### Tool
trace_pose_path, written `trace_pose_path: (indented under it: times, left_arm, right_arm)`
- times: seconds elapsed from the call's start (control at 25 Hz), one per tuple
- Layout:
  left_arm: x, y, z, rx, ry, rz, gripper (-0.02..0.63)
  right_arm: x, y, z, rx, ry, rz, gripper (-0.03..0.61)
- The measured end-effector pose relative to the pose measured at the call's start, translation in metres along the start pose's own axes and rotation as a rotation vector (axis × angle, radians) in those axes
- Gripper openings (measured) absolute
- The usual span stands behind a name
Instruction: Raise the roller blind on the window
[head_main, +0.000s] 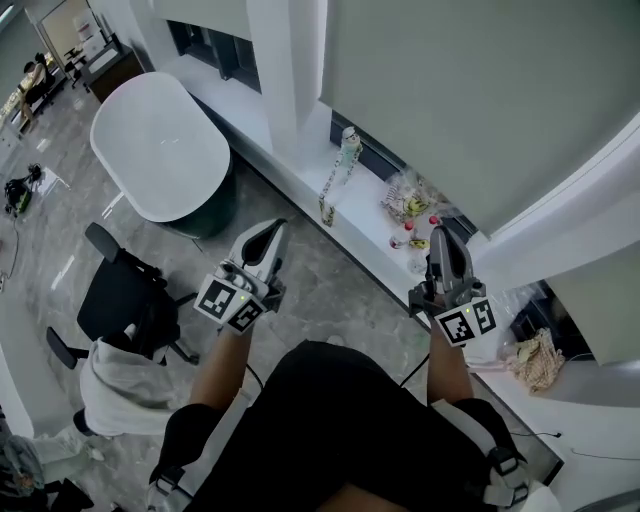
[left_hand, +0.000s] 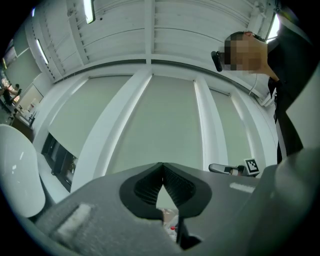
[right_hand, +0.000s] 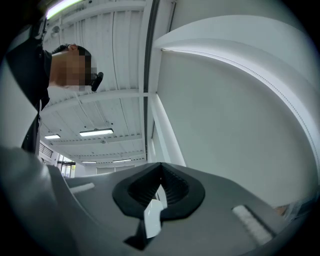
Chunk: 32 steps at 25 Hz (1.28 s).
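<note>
Windowsill (head_main: 290, 165): bottle (head_main: 349, 148) and snack bag (head_main: 408, 200) stand in your way mid-ledge | left end open | office chair (head_main: 125, 300) crowds your left side.

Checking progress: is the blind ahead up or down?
Down: the blind hangs almost to the sill, leaving only a dark gap.

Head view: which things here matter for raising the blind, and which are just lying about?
For the job:
- roller blind, lowered
- left gripper and right gripper, both shut and empty

Lying about:
- bottle and bag of snacks on the sill
- white table
- office chair
- crumpled cloth
</note>
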<state>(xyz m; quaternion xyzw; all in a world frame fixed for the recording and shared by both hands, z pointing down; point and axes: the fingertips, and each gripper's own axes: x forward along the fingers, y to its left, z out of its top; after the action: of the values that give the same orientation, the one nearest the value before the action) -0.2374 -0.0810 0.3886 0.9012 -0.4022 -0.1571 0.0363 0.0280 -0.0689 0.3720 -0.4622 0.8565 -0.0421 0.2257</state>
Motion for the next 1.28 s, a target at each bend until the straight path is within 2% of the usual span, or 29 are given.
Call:
trace_pose_path:
  times: [0.28,0.56,0.88,1.28]
  left_arm:
    - [0.062,-0.021,-0.022,-0.040,0.030,-0.094,0.002]
    - [0.103,-0.016,-0.039,-0.073,0.069,-0.206,0.002]
    - [0.201,-0.019,-0.053,-0.120,0.088,-0.455,0.002]
    - [0.286,-0.080,-0.080,-0.217,0.139,-0.798,0.002]
  right_arm:
    - [-0.016,-0.047,0.009,-0.004,-0.001,-0.085,0.002]
    - [-0.017,-0.071,0.001,0.025,-0.005,-0.182,0.002]
    - [-0.022,-0.097,0.041,-0.103,-0.095,-0.382,0.002]
    - [-0.053,-0.105,0.082,-0.245,-0.185,-0.606,0.002]
